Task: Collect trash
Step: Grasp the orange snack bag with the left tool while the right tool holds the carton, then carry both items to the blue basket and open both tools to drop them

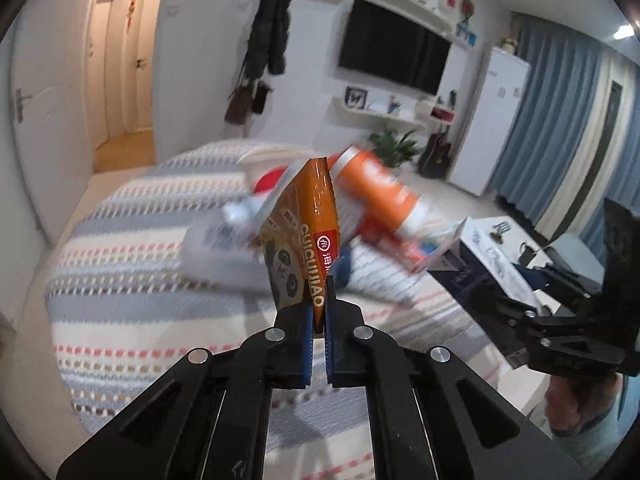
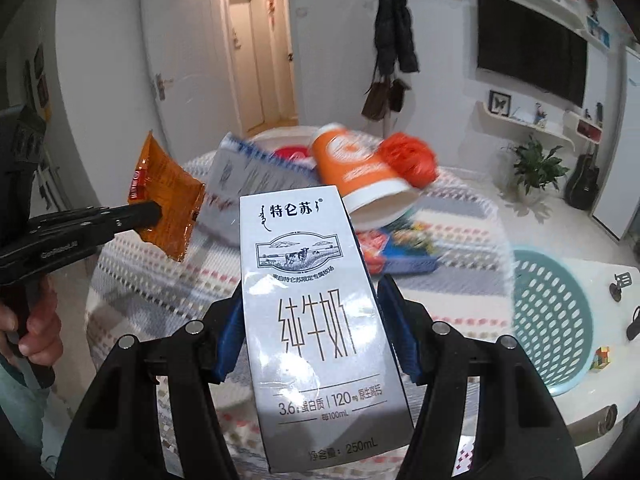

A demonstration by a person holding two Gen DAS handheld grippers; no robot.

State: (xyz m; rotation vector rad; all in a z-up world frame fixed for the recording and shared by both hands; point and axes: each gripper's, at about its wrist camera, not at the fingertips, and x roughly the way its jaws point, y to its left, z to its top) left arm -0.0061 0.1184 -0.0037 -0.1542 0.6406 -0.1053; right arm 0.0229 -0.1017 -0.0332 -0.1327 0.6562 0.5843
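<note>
Through the left wrist camera we see our left gripper (image 1: 319,300) with its fingers pinching an orange snack wrapper (image 1: 310,232), which stands upright above a round desk (image 1: 132,280) draped in a striped grey, cream and pink cloth. Behind the wrapper, blurred, lie an orange paper cup (image 1: 380,188) on its side, a white bowl (image 1: 272,164) and a pale carton (image 1: 224,248). Beyond the desk the room shows white walls, a dark television (image 1: 396,50) mounted under white shelves, a black coat (image 1: 270,36) hanging beside a hallway with closed doors, a potted plant (image 1: 394,146), a white fridge (image 1: 492,120) and blue curtains (image 1: 560,100); the other gripper shows at the right edge. Through the right wrist camera we see our right gripper (image 2: 312,320) with its fingers closed on both sides of a grey milk carton (image 2: 316,320), lifted clear of the same striped cloth. At left, the left gripper holds the wrapper in the air, a hand (image 2: 36,332) wrapped round its handle. On the desk behind rest the orange cup, a crumpled red-orange bag (image 2: 412,160), a second carton tipped over and colourful flat packets (image 2: 404,248). A pale blue perforated basket (image 2: 548,312) sits just beside the desk at right, against a white surface.
</note>
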